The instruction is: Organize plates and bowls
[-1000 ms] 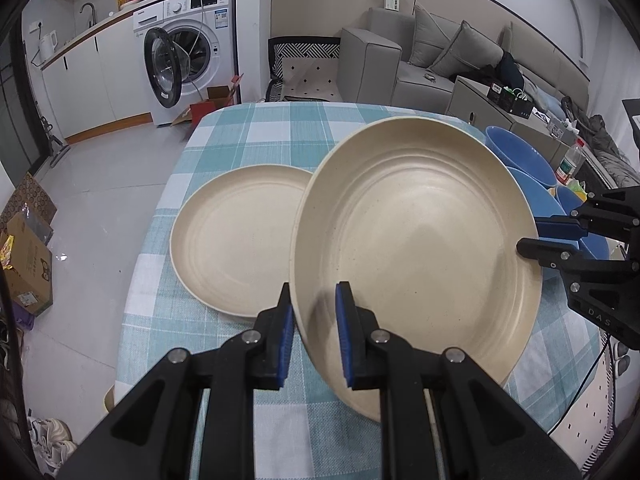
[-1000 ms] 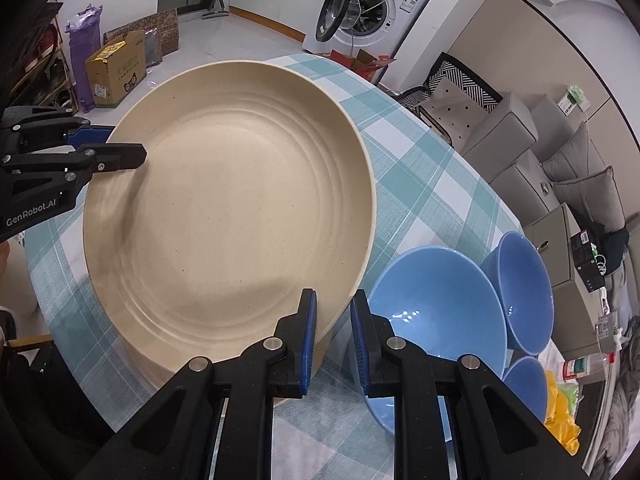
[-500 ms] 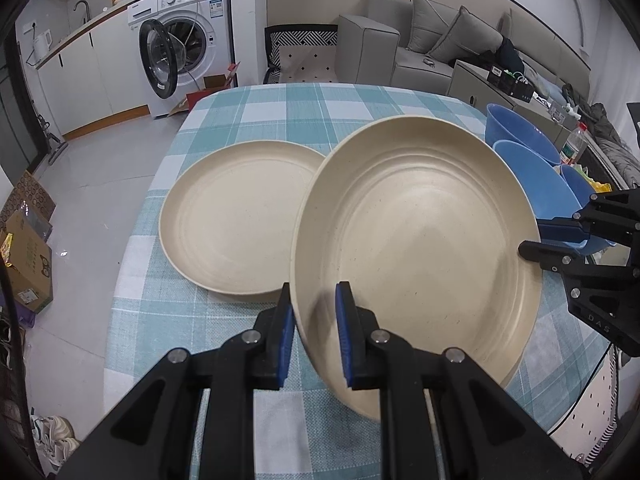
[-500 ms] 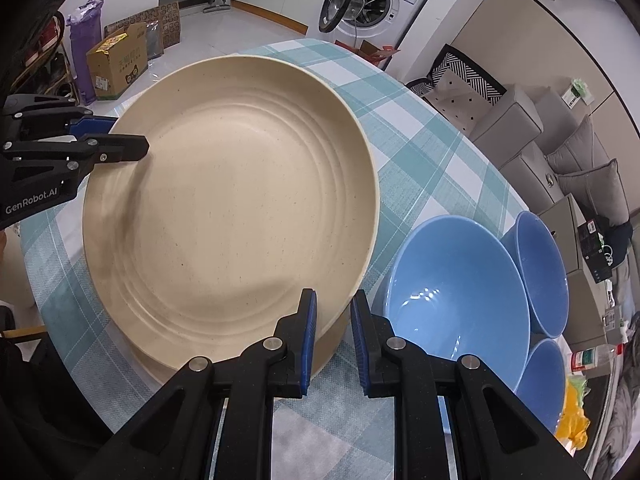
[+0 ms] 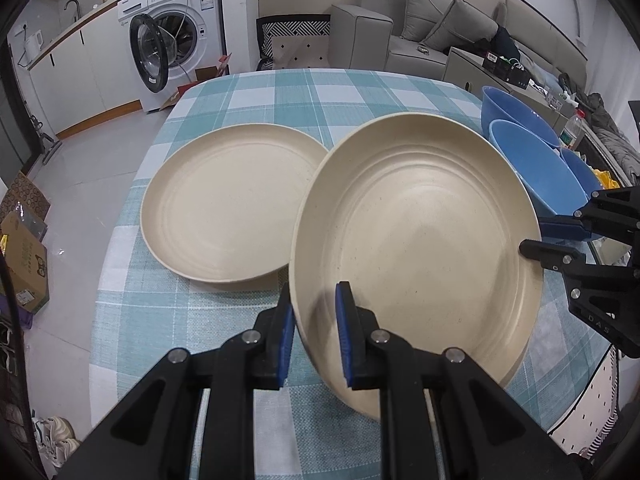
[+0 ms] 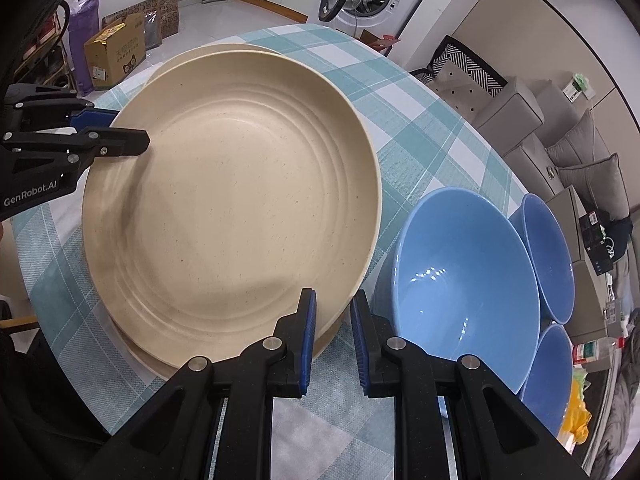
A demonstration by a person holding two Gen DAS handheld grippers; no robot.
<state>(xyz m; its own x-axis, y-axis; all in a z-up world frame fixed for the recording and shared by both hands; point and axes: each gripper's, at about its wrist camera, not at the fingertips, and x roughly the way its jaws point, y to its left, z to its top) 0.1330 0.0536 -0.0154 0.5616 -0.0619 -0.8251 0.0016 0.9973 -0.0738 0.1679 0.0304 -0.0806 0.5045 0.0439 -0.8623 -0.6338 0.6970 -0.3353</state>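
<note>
Both grippers hold one beige plate above the table. My left gripper is shut on its near rim. My right gripper is shut on the opposite rim; it shows at the right edge of the left wrist view. The held plate tilts and overlaps a second beige plate that lies flat on the checked tablecloth. In the right wrist view only that second plate's far rim shows behind the held one. Three blue bowls stand to the right.
A washing machine with its door open stands beyond the table. A grey sofa is at the back right. Cardboard boxes lie on the floor to the left. A bottle stands past the bowls.
The held plate has moved left, away from the blue bowls and over the edge of the flat plate. Both grippers keep their hold.
</note>
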